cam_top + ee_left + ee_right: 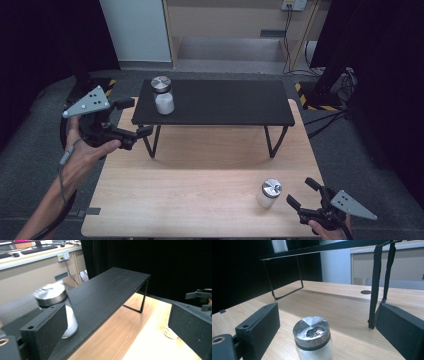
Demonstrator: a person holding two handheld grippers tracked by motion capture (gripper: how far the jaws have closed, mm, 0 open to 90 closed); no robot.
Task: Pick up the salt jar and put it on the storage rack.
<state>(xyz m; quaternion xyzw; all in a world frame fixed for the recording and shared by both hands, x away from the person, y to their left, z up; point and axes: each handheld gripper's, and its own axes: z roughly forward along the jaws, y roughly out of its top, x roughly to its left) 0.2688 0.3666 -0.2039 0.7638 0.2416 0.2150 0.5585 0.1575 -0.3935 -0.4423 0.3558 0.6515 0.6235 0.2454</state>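
Both tongs gape, gripping nothing: right tongs just short of a shaker (next, seemingly, closing in), left tongs beside the shelf's jar.

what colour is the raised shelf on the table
Black: the raised shelf has a matte black top and thin black legs, clearest in the high view.
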